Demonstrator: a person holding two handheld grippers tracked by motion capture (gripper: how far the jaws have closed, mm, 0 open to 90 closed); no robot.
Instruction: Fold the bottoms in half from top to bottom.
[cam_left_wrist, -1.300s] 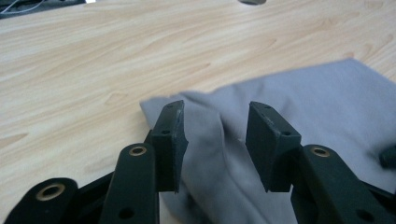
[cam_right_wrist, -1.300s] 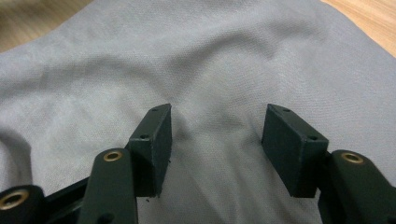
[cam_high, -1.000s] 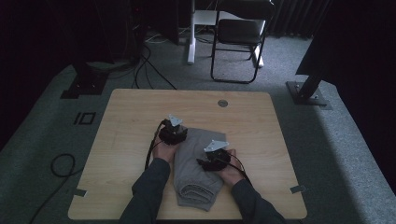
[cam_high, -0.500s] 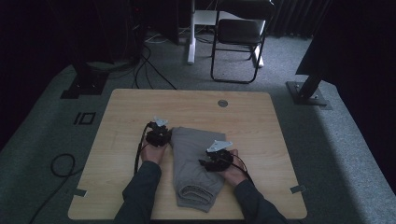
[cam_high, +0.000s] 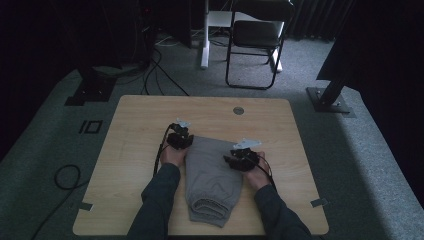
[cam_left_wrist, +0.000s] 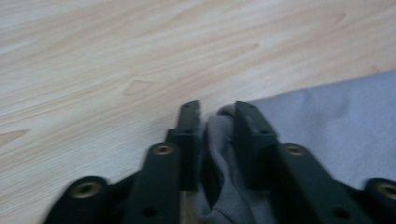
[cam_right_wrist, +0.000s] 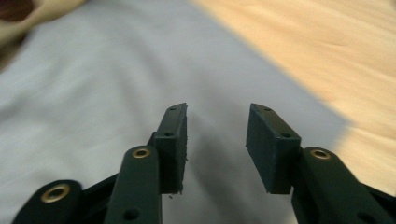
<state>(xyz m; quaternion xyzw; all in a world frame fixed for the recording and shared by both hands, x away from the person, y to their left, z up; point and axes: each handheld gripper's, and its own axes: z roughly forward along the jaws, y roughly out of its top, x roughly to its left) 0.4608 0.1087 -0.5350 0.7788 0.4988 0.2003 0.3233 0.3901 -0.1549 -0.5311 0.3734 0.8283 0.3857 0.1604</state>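
Grey pants (cam_high: 210, 180) lie folded on the desk (cam_high: 140, 125), near centre. Left gripper (cam_left_wrist: 217, 116) pinches the far-left corner of the cloth, likely to pull a fold. Right gripper (cam_right_wrist: 216, 121) hovers spread over the right edge, ready to grab.

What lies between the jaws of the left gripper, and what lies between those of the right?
In the left gripper view, a fold of the grey garment sits pinched between its jaws. In the right gripper view, the jaws stand apart over the cloth with nothing between them.
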